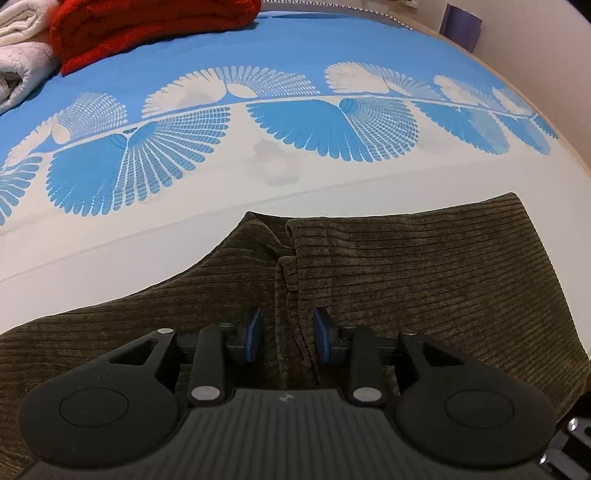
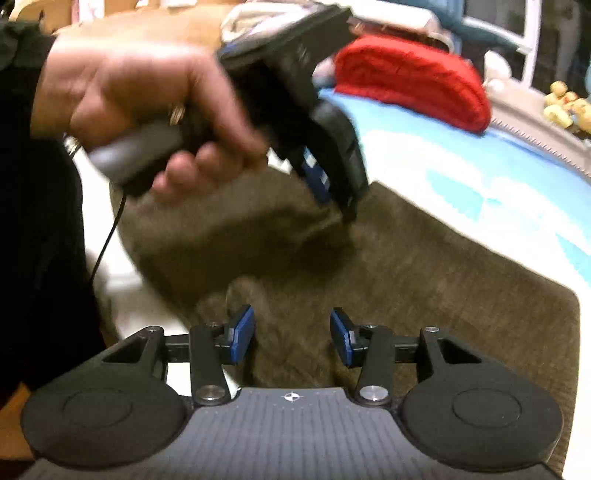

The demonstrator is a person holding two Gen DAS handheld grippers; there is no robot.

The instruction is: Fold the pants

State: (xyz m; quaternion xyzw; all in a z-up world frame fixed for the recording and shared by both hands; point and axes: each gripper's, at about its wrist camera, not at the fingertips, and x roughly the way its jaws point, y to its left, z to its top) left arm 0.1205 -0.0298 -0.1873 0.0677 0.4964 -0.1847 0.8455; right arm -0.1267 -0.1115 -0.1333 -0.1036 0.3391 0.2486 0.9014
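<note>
Here the left gripper hangs with its jaws parted around a raised fold of the brown corduroy pants, pads seemingly not pressing. The right gripper stands open over the same cloth, holding nothing. The pants look already doubled, so I judge smoothing or a last fold is in hand; next, pinch an edge. They lie near the bedspread's blue-and-white edge, a red blanket at the far corner.

A bed under a blue-and-white patterned sheet stands beside a pale wall.
</note>
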